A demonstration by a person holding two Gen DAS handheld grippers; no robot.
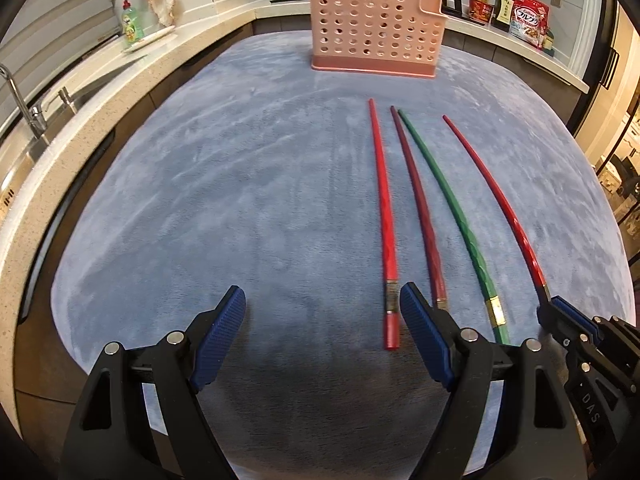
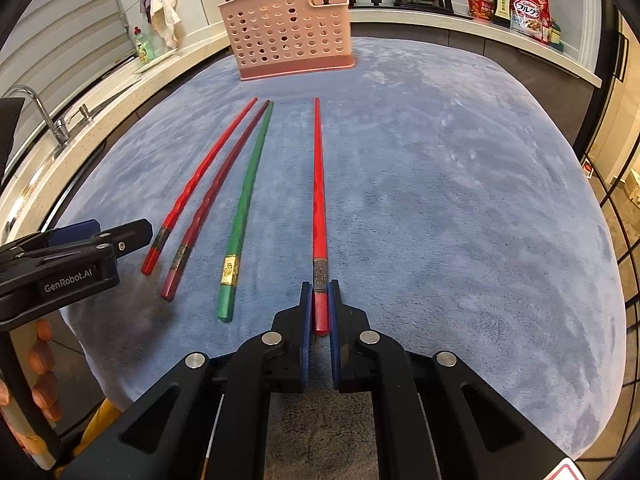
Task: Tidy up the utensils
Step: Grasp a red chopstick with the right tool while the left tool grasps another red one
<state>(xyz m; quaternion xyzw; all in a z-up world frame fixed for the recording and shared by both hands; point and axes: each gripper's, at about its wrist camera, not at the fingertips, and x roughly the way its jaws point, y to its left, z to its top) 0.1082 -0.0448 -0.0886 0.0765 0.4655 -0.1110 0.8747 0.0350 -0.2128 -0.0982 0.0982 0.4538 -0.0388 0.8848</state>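
Right claw (image 2: 320,300) pinches the red chopstick (image 2: 319,200), tip pointing toward the pink holder (image 2: 288,36); left claw (image 1: 322,320) spread.

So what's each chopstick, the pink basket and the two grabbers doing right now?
Right gripper: jaws shut on the far-right red chopstick.
Left gripper: jaws open, holding nothing.
Left red chopstick: lying flat on the blue cloth.
Dark red chopstick: lying flat.
Green chopstick: lying flat.
Pink basket: standing upright, chopsticks already inside.
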